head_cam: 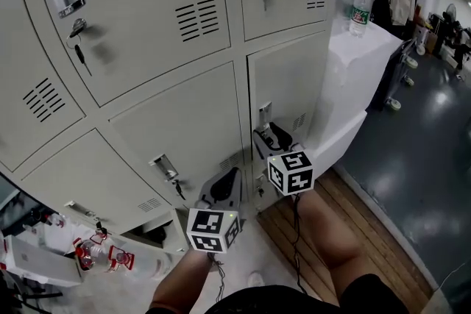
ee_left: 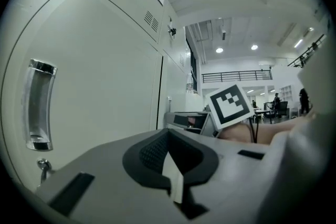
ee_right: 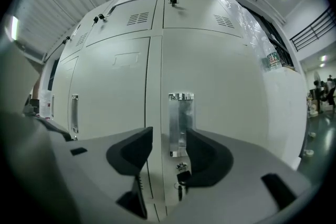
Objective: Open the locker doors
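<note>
Your right gripper (ee_right: 167, 150) stands open, lined up on the chrome handle (ee_right: 181, 118) of a shut door (ee_right: 231, 113). Your left gripper (ee_left: 169, 157) is closed and empty. The sheet-metal door likely swings light and rigid; take the slick handle squarely.

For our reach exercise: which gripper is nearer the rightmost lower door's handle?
Right. The right gripper points straight at the handle, jaws open; the left gripper is at the next door over.
</note>
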Demonstrator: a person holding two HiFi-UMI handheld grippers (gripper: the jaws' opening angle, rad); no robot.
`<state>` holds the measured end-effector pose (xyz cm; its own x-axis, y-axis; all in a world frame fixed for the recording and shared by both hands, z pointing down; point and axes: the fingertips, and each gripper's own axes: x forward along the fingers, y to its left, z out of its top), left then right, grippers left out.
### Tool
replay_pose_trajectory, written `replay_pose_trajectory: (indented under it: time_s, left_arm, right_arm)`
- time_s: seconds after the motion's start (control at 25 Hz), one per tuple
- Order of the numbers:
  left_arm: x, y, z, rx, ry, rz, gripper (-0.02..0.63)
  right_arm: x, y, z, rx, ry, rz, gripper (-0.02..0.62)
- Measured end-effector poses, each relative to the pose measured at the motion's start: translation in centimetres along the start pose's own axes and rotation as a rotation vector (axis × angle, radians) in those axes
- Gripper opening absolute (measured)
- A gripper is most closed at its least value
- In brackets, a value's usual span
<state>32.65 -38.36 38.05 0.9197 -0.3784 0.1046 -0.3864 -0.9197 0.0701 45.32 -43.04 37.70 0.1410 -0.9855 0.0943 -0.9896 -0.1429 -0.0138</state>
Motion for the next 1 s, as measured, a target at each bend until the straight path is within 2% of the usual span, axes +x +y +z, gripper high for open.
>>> replay_pose_trajectory:
  time_s: [0.36, 0.52, 0.64, 1.0]
  left_arm:
    - [0.2, 1.3, -0.7, -0.004, 0.011, -0.017, 0.002]
    - [0.2, 1.6, -0.8, -0.009, 0.009, -0.021, 0.001]
    - [0.1, 1.6, -1.0, -0.012, 0.009, -0.021, 0.001]
    - [-0.8, 0.7, -0.8, -0.003, 0.0, -0.023, 0.0]
  right_arm:
    - [1.9, 0.0, 0.4, -0.02, -0.013, -0.038, 0.195]
    - [2.3, -0.1, 0.3, -0.03, 0.005, -0.052, 0.144]
    - [2.2, 0.0, 0.1, -0.028, 0.009, -0.045, 0.114]
    - [0.8, -0.1, -0.1, -0.022, 0.0, -0.005, 0.114]
